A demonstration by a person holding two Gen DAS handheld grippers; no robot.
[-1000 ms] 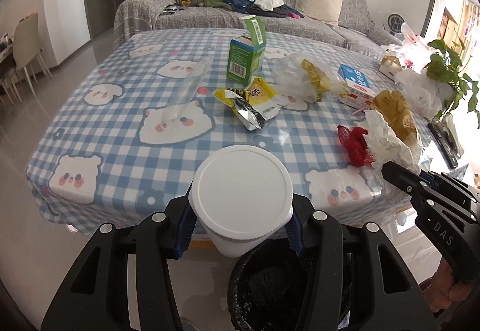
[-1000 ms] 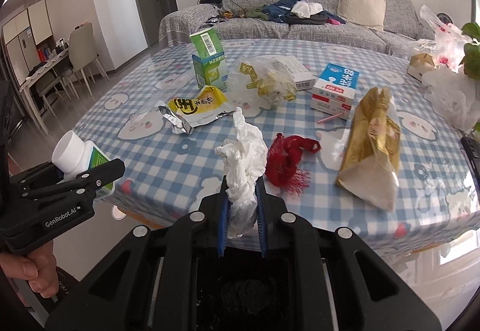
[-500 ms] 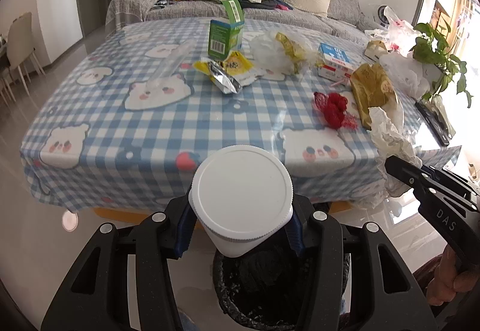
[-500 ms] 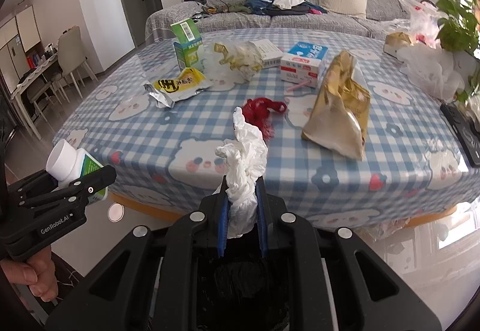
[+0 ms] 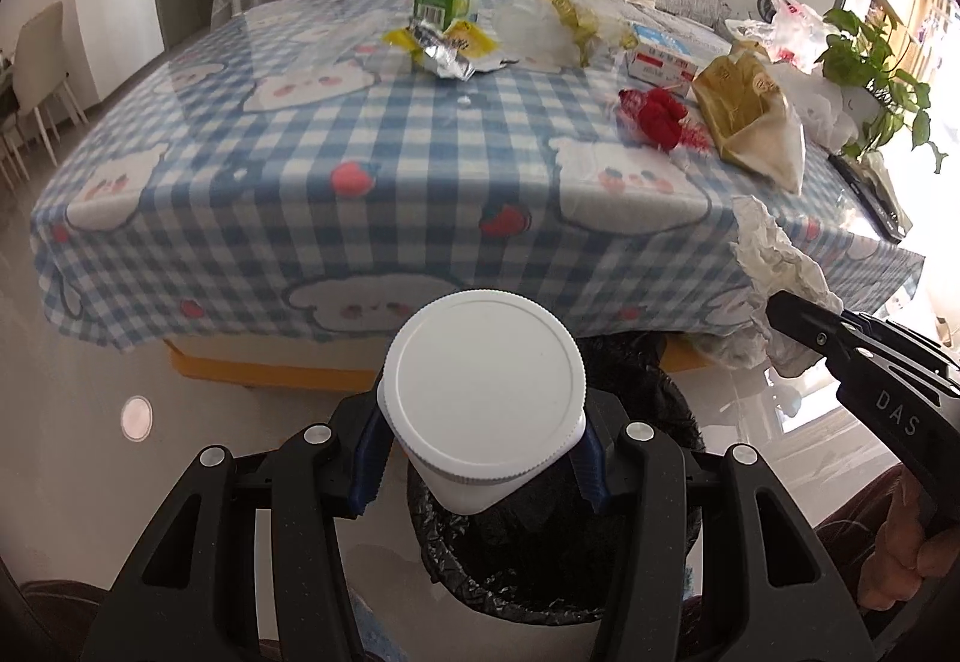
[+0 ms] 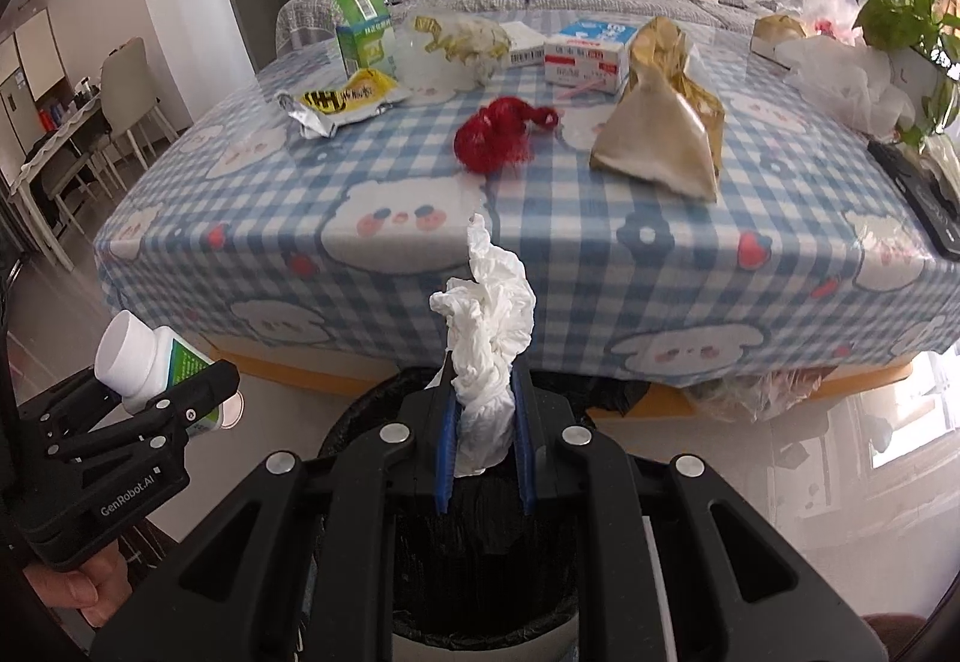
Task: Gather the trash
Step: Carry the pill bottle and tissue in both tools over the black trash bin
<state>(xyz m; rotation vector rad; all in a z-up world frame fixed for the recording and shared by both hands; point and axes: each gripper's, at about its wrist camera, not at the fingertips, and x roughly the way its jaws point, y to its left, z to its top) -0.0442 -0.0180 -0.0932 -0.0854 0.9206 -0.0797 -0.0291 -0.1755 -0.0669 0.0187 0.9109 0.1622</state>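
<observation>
Two pieces of trash are held above the black-lined bin (image 6: 480, 590) on the floor in front of the table (image 6: 540, 254). The left gripper (image 5: 483, 473) has its jaws clamped on a white-capped bottle (image 5: 485, 398), directly over the bin's mouth. The right gripper (image 6: 483, 458) has its jaws pinched narrowly on a crumpled white tissue (image 6: 489, 344), also over the bin. Farther out on the checked tablecloth lie a red mesh net (image 6: 498, 134), a brown paper bag (image 6: 660, 122), a yellow snack wrapper (image 6: 345, 101) and a green carton (image 6: 363, 29).
</observation>
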